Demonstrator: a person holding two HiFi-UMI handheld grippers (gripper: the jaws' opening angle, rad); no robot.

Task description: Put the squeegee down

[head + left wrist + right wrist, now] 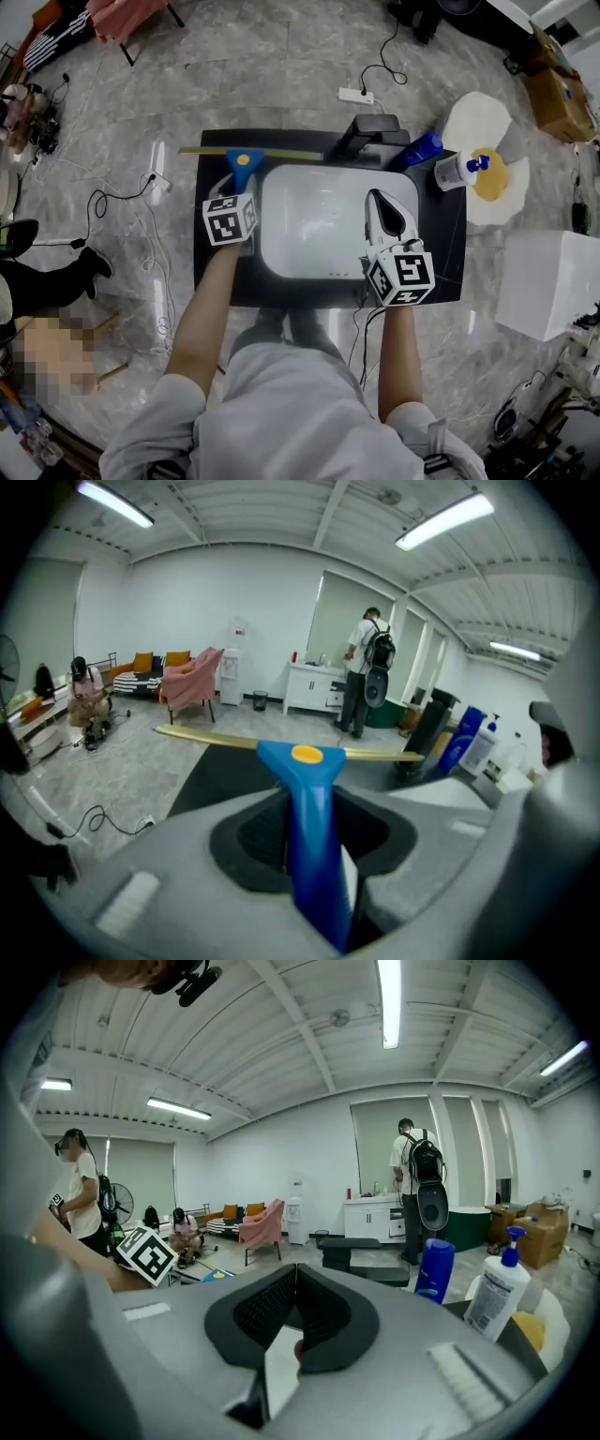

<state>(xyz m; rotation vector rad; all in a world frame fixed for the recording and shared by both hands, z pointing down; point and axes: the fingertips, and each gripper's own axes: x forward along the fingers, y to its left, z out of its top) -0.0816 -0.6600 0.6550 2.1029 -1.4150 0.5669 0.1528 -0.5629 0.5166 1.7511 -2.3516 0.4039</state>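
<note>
The person wears a light grey short-sleeved shirt point(281, 403). The left gripper point(240, 186) and right gripper point(378, 199) have pale grey shells, black ribbed pads point(265, 1309) and a white cube point(230, 218) printed with black square markers.

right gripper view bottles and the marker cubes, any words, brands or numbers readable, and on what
No text can be read anywhere.
White pump bottle: label print, too blurred to read.
Blue bottle: pale label patch, too small to read.
Marker cubes: black-and-white square patterns only, no letters or numbers.
</note>
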